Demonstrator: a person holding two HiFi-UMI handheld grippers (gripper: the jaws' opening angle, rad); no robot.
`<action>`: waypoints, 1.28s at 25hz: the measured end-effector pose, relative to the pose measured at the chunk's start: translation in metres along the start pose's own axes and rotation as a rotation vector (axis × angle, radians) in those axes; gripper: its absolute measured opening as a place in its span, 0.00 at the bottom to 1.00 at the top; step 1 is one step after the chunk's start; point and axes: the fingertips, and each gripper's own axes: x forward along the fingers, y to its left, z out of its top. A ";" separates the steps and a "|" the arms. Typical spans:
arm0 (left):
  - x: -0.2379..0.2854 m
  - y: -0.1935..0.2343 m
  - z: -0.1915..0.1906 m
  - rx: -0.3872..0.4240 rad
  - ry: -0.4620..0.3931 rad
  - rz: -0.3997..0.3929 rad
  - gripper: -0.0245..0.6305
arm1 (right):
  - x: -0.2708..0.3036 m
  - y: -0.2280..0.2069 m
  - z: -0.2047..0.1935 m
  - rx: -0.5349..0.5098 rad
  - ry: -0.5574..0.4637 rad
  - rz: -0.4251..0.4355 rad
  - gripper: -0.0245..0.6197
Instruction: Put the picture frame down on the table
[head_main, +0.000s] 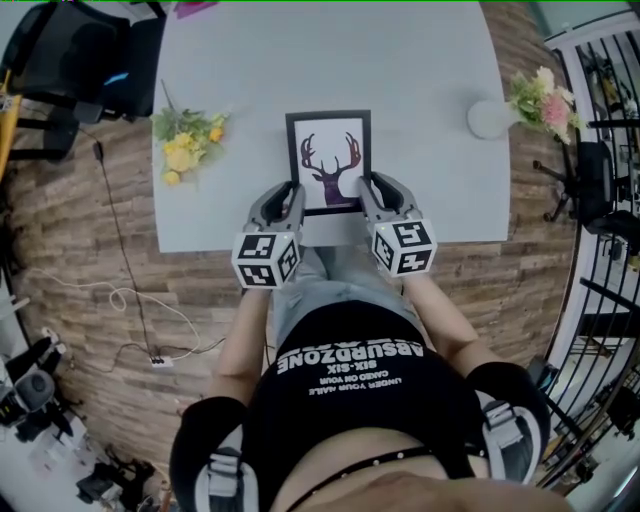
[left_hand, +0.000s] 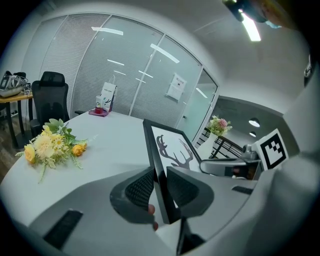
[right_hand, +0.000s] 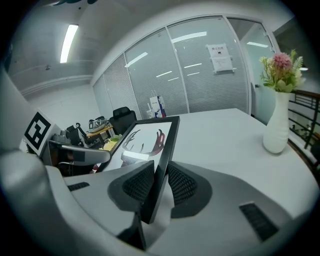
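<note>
**A:** Where is the picture frame (head_main: 328, 160) just now?

**B:** Over the near middle of the table (head_main: 430, 70), print facing up. The left gripper (left_hand: 159, 186) pinches its left edge and the right gripper (right_hand: 157, 182) pinches its right edge. Both grips sit close to the near corners. Each pair of pads (left_hand: 141, 186) is closed on the thin black moulding, one above and one below.

**A:** Is the frame touching the top?

**B:** I can't tell. It looks tilted, and no view shows whether the far edge touches.

**A:** So what could go wrong?

**B:** Mostly the hold. Both grips are at one end, so the frame's weight hangs out beyond them. The moulding looks smooth, and it could pivot or slide between the pads. Then the far edge would drop and knock the table.

**A:** And if one side lets go first?

**B:** I'd expect the frame to swing on the other grip and land skewed. The near corner is close to the table's near edge, so it might even slip off.

**A:** Anything in the way?

**B:** Not really. The yellow flowers (head_main: 187, 140) lie well to the left. The vase (head_main: 488, 118) stands well to the right.
</note>
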 end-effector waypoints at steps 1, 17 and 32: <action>0.001 0.001 -0.001 0.000 0.003 0.001 0.17 | 0.001 0.000 -0.001 -0.004 0.003 -0.002 0.19; 0.022 0.016 -0.023 -0.016 0.073 0.013 0.17 | 0.022 -0.007 -0.022 -0.004 0.062 -0.019 0.19; 0.041 0.027 -0.049 -0.032 0.159 0.025 0.17 | 0.040 -0.017 -0.048 0.019 0.140 -0.025 0.20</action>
